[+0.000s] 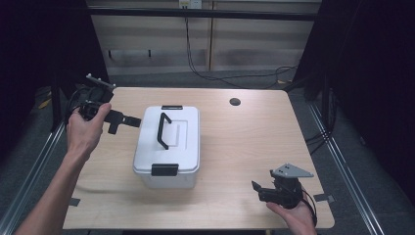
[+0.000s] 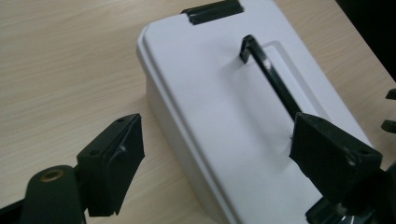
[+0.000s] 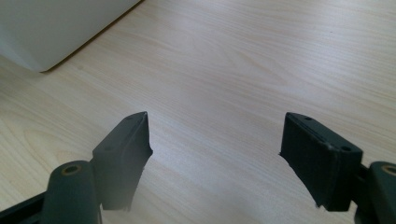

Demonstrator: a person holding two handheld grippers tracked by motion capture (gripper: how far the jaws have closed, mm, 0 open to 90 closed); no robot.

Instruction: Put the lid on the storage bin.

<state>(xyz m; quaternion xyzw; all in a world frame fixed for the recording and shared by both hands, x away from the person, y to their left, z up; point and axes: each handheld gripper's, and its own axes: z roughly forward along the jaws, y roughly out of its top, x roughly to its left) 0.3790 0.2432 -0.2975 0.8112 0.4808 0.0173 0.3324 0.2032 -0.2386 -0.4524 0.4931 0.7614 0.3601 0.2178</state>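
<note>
2 grippers held open: left gripper [image 1: 128, 120] at mid-left beside white box [image 1: 169, 142]; black handle [image 1: 163, 130] should be approached squarely. Right gripper [image 1: 258, 190] idle at lower right.

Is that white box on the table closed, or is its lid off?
Closed. The lid sits flat on the white box, both black latches lie down at its ends, and the black handle stands up on top.

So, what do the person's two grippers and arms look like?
Both the left gripper and the right gripper are black, with two blocky flat-faced jaws. The right one carries a grey three-cornered plate on top; a black cable trails from it. The forearms are bare, no sleeves.
</note>
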